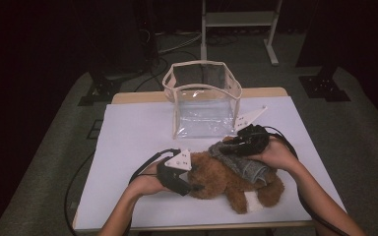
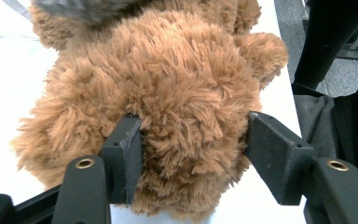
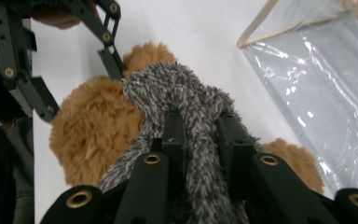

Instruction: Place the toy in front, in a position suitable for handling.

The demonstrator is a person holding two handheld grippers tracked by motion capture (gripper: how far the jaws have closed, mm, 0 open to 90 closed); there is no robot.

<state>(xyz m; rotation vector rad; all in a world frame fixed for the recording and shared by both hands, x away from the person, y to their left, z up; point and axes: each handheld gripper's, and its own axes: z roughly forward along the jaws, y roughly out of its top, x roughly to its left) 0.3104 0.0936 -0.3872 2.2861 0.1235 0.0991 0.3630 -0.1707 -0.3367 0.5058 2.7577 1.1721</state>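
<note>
Brown teddy bear [image 1: 226, 179] lies on its side on the white desk [image 1: 128, 137], its head pinched between the left gripper [image 2: 193, 140] jaws. Right gripper [image 3: 200, 135] jaws are clamped on the bear's grey knitted garment [image 3: 186, 102]. Clear plastic bag [image 1: 202, 98] stands just behind
</note>
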